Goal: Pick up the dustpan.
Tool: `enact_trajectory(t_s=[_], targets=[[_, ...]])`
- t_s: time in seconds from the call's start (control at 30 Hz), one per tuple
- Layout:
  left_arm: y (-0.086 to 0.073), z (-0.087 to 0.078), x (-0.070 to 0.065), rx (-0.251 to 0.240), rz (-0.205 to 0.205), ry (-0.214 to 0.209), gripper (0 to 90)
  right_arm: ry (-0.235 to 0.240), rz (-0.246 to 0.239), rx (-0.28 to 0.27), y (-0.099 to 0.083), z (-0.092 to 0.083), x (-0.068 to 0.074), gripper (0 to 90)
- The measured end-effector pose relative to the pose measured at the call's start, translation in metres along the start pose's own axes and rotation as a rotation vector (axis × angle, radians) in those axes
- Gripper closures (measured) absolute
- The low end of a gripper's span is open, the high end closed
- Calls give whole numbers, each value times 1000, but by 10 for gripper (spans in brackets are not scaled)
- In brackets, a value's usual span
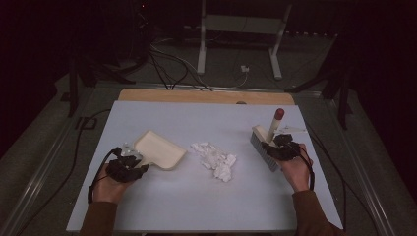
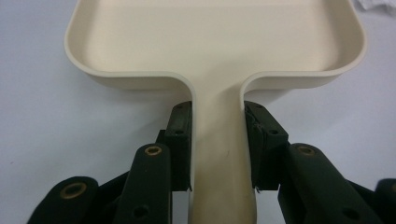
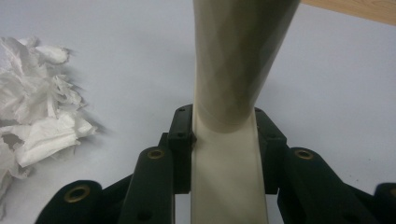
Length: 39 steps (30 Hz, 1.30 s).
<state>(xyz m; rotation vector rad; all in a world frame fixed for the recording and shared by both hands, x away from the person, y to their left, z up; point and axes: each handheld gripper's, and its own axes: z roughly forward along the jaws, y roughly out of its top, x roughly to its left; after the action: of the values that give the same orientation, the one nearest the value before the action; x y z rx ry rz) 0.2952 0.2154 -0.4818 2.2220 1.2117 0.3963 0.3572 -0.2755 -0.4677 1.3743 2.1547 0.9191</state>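
A cream dustpan (image 1: pixel 160 149) lies on the white table left of centre, its mouth toward the paper. My left gripper (image 1: pixel 129 162) is shut on the dustpan's handle (image 2: pixel 219 154); both pads press its sides. A hand brush (image 1: pixel 265 147) with grey bristles and a cream handle tipped in red (image 1: pixel 279 114) stands at the right. My right gripper (image 1: pixel 280 145) is shut on the brush handle (image 3: pixel 229 140). Between the two lies a heap of torn white paper (image 1: pixel 215 160), also at the left edge of the right gripper view as paper scraps (image 3: pixel 32 116).
The white table top (image 1: pixel 196 206) has a wooden strip (image 1: pixel 206 96) along its far edge. Beyond it stand a white frame (image 1: pixel 241 34) and cables (image 1: pixel 167 64) on the dark floor. A flat pale scrap (image 1: pixel 294 129) lies right of the brush.
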Motion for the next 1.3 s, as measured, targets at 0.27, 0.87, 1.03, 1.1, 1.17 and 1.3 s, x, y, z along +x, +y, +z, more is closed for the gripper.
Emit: enact_trajectory(t_s=[0.27, 0.87, 1.03, 1.1, 1.17, 1.3], targets=[[1, 0, 0, 12, 50, -37, 672, 4, 9, -1, 0, 0, -2, 671], [10, -2, -8, 52, 163, -93, 672, 8, 14, 1, 0, 0, -2, 671], [13, 0, -11, 65, 193, -105, 672, 8, 21, -1, 0, 0, -2, 671], [13, 0, -12, 67, 202, -110, 672, 8, 21, -1, 0, 1, -1, 671], [14, 0, -13, 67, 208, -112, 672, 7, 18, 0, 0, 1, -1, 672], [15, 0, -15, 69, 221, -122, 672, 6, 20, 1, 0, 0, -1, 671]])
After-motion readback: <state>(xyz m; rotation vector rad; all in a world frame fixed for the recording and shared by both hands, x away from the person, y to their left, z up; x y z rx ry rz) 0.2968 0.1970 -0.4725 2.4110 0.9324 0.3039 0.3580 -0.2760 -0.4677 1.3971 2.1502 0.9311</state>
